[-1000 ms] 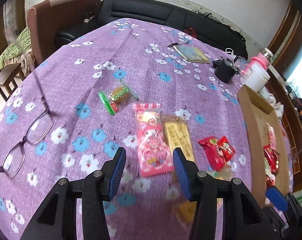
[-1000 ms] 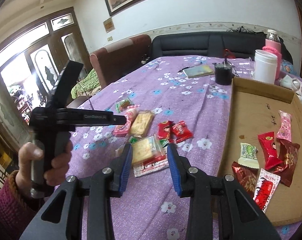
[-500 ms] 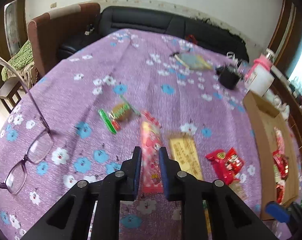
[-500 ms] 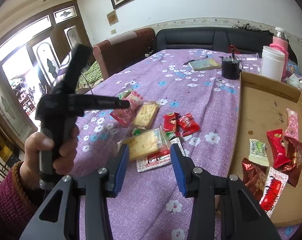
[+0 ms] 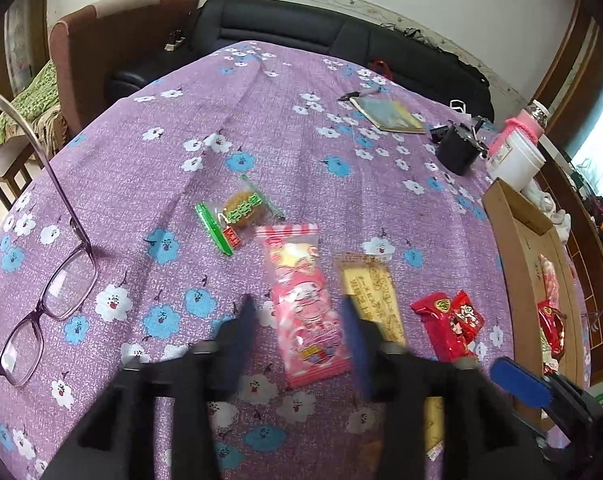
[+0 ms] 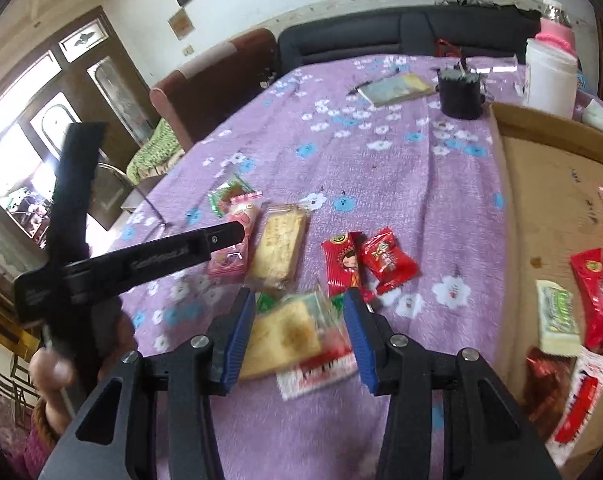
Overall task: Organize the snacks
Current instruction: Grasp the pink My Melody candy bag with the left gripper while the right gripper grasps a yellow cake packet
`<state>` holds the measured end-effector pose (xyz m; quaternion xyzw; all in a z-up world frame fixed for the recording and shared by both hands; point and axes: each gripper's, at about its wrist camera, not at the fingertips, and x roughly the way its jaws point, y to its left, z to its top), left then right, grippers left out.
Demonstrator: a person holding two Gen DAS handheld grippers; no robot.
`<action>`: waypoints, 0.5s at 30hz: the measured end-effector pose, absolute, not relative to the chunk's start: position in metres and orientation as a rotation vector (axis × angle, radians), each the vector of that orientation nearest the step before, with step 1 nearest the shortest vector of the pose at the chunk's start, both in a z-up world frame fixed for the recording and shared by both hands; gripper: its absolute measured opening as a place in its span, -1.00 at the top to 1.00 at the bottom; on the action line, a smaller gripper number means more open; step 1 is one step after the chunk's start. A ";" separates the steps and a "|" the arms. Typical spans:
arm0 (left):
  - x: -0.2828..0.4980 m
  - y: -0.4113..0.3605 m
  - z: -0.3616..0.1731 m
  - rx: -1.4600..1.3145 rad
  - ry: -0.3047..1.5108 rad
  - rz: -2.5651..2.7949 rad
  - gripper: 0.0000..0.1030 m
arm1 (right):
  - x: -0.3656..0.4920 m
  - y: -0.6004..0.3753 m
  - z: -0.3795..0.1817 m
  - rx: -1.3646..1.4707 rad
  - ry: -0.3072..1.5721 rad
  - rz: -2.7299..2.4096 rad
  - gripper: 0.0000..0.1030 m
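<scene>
My left gripper (image 5: pixel 299 340) is open, its jaws on either side of a pink snack packet (image 5: pixel 301 304) that lies flat on the purple cloth. Beside it lie a yellow biscuit packet (image 5: pixel 371 300), red candy packets (image 5: pixel 447 324) and a green-wrapped snack (image 5: pixel 239 214). My right gripper (image 6: pixel 299 328) is open over a clear biscuit packet (image 6: pixel 289 332) and touches nothing. The left gripper also shows in the right wrist view (image 6: pixel 237 234), over the pink packet (image 6: pixel 237 236). A cardboard tray (image 6: pixel 541 200) on the right holds several snacks.
Purple-framed glasses (image 5: pixel 41 304) lie at the table's left edge. A black cup (image 6: pixel 459 94), a white jar (image 6: pixel 549 76), and a notebook (image 5: pixel 391 114) stand at the far side. A sofa and armchair lie beyond the table.
My left gripper shut on the pink packet half a second ago and lifted it; now it has opened and the packet lies flat. My right gripper moved down toward the biscuit packet.
</scene>
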<state>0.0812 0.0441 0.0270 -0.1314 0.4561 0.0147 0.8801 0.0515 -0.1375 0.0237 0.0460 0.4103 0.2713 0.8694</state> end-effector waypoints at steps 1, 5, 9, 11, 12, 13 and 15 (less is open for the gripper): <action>0.080 0.044 0.028 -0.269 0.940 0.036 -0.10 | 0.054 -0.135 0.020 0.095 0.867 0.562 0.13; 0.082 0.041 0.028 -0.243 0.934 0.039 -0.10 | 0.040 -0.132 0.017 0.102 0.895 0.664 0.13; 0.092 0.038 0.017 -0.232 0.983 0.027 -0.10 | -0.012 -0.121 0.017 0.017 0.991 0.986 0.12; 0.092 0.035 0.017 -0.202 0.982 0.035 -0.10 | -0.033 -0.119 0.019 -0.069 0.972 1.032 0.12; 0.093 0.032 0.016 -0.178 0.984 0.044 -0.10 | -0.041 -0.119 0.020 -0.121 0.961 1.031 0.12; 0.093 0.028 0.016 -0.137 0.984 0.062 0.02 | -0.045 -0.118 0.020 -0.147 0.952 1.028 0.12; 0.092 0.019 0.014 -0.038 0.967 0.126 0.23 | -0.047 -0.117 0.021 -0.182 0.934 1.018 0.10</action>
